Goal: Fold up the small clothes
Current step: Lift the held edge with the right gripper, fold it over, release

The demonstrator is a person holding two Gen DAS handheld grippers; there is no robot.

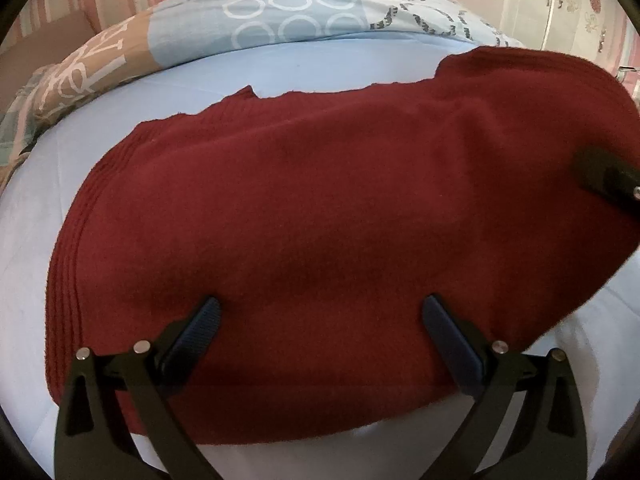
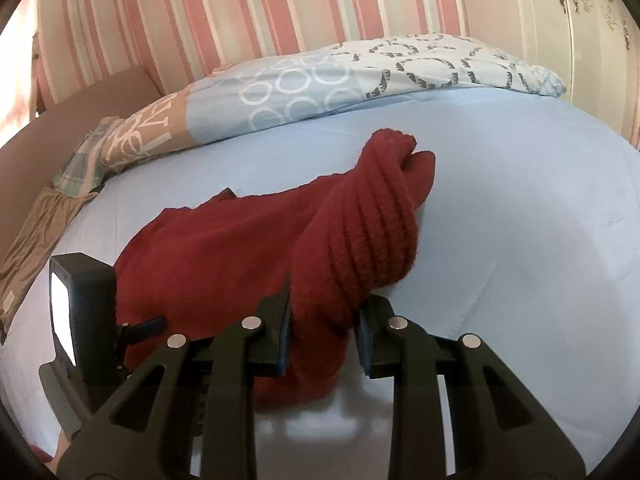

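While the dark red knitted wool garment (image 1: 320, 216) is lying mid-bed, folding is looking barely begun.
Left gripper (image 1: 320, 312) is hovering wide apart; right gripper (image 2: 323, 322) is pinching its ribbed end above the pale blue bed sheet (image 2: 520, 208).

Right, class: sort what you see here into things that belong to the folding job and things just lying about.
Job: dark red knitted garment; left tongs, open above it; right tongs, closed on its ribbed part.

Lying about: patterned blue-and-tan duvet; pale blue bed sheet; striped pink wallpaper.
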